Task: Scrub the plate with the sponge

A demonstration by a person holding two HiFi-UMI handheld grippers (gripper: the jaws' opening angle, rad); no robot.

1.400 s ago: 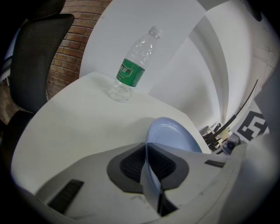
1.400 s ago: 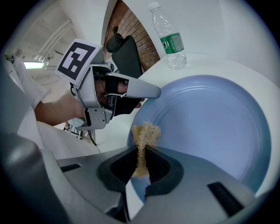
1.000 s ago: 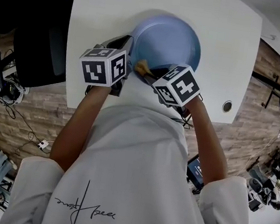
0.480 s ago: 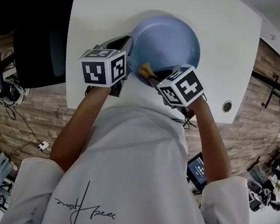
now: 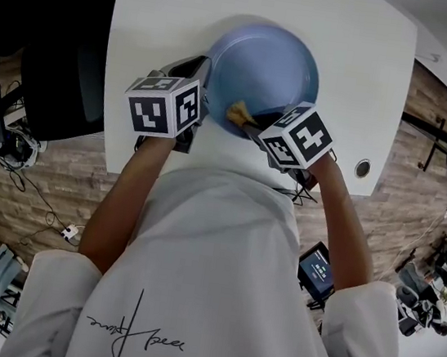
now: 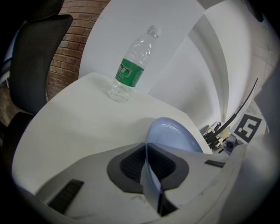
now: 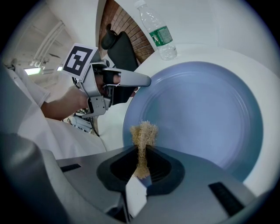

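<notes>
My left claw pinched tight on rim of blue plate, plate on white table. My right claw squeezed on sponge, tuft poking out over plate. I think plate hard, light, slidy: hold rim. Sponge soft, squashy

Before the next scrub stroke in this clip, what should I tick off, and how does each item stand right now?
1. Left gripper clamped on the plate rim: ok.
2. Right gripper clamped on the sponge: ok.
3. Sponge tip over the plate's inner surface, near its rim: ok.
4. Sponge pressing on the plate: cannot tell.
5. Bottle upright and apart from the plate: ok.
6. Plate resting flat on the table: cannot tell.
</notes>
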